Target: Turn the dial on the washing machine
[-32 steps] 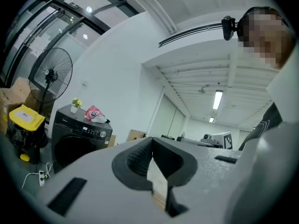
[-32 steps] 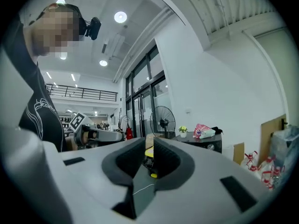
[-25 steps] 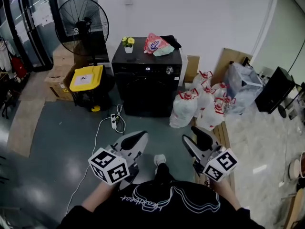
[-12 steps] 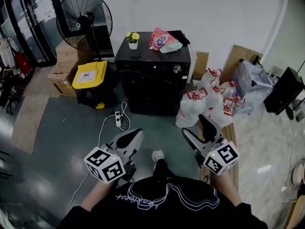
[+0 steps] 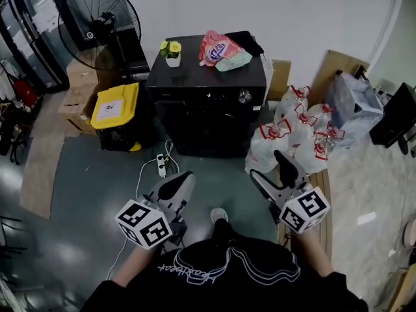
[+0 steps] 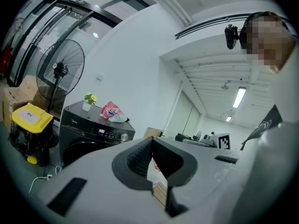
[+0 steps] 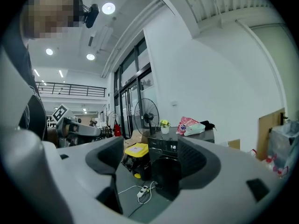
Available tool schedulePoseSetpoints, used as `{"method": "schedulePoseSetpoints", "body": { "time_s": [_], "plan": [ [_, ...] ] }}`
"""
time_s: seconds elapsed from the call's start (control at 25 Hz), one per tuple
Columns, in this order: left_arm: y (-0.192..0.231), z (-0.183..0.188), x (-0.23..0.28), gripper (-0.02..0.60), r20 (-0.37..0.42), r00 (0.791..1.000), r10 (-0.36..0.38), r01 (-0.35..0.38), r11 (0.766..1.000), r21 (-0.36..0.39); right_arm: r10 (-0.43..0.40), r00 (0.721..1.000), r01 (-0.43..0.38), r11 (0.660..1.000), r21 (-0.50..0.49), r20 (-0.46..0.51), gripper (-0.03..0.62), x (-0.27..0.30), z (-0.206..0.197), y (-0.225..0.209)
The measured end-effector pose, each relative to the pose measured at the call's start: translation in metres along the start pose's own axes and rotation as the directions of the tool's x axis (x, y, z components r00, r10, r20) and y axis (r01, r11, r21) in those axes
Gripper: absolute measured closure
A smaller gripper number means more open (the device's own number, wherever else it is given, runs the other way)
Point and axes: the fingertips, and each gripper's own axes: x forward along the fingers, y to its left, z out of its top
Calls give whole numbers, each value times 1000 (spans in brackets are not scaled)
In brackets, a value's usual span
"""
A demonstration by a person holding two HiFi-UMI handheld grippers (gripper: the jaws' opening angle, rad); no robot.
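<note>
We face the black washing machine (image 5: 208,109) against the white wall, well apart from us across the floor. A standing fan (image 5: 97,28) is to its left and water jugs (image 5: 292,132) are to its right. Our right gripper (image 5: 270,169) has just been opening and stands wide, with nothing between its jaws. Our left gripper (image 5: 183,178) is closed on nothing. The silver dial (image 5: 244,97) sits at the right end of the front panel.

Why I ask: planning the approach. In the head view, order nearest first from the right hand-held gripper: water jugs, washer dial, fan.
The right hand-held gripper has just been opening its empty jaws.
1. Water jugs, just ahead, right of the washing machine.
2. Dial, right end of its panel.
3. Fan, far back left.
</note>
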Motion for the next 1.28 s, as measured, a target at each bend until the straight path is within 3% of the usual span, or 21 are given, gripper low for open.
{"method": "schedulePoseSetpoints", "body": {
  "time_s": [0.2,0.48,0.68,1.28],
  "plan": [
    [54,13,61,577,-28,999,25,-25,1000,-16,7,998,-5,999,40,-58,238,64,-17,-46],
    [120,26,129,577,-66,996,64,-65,998,-13,-5,993,6,1000,11,-114,242,131,-25,-105],
    [142,26,159,577,-85,994,67,-67,998,2,-50,987,53,999,11,-155,260,156,-43,-137],
    [181,21,204,577,-122,990,75,-78,997,-17,-220,952,186,968,-167,-213,266,218,-69,-193]
  ]
}}
